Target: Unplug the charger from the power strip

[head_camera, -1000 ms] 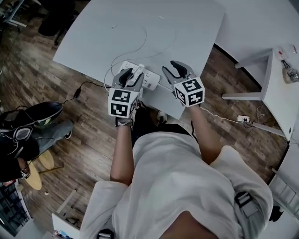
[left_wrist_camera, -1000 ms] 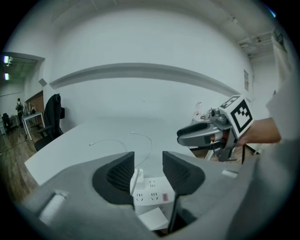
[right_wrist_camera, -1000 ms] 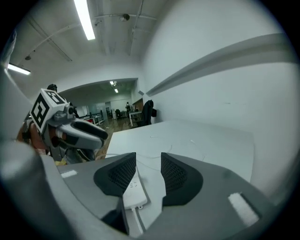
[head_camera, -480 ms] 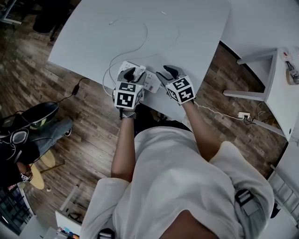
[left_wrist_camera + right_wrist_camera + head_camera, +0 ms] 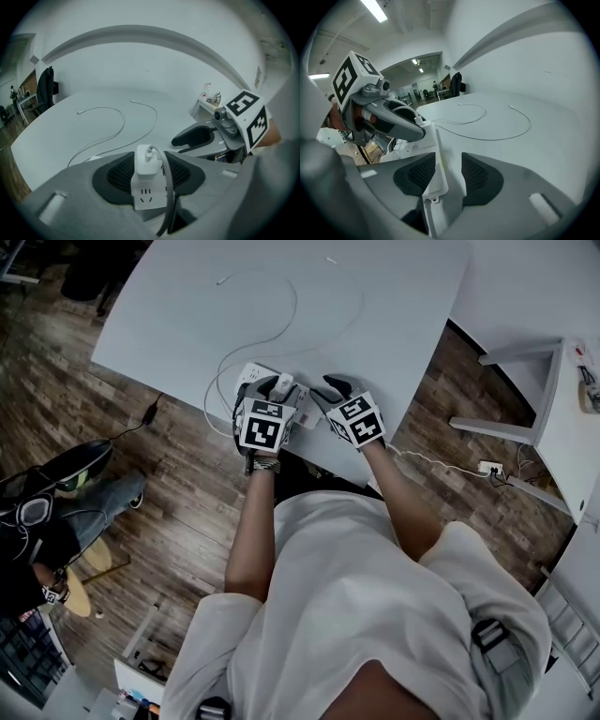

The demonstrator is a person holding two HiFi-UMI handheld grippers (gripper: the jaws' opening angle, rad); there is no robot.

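A white power strip (image 5: 281, 397) lies near the front edge of the white table (image 5: 375, 296). In the left gripper view a white charger (image 5: 149, 161) stands plugged into the strip (image 5: 149, 200). Its grey cable (image 5: 169, 192) arcs back toward the camera. My left gripper (image 5: 150, 159) is open, one pad on each side of the charger, and no squeeze shows. My right gripper (image 5: 447, 161) is open over the strip's end (image 5: 433, 185), with a gap at its right pad. From above, the left gripper (image 5: 272, 387) and the right gripper (image 5: 330, 388) sit side by side over the strip.
A thin white cable (image 5: 286, 324) loops across the table behind the strip. The table's front edge runs just below the grippers. A second white table (image 5: 562, 427) stands at the right, with a floor socket (image 5: 487, 470) near it. A seated person (image 5: 47, 512) is at the left.
Both grippers have come down and forward onto the power strip. The left jaws now flank the charger and the right jaws straddle the strip's end.
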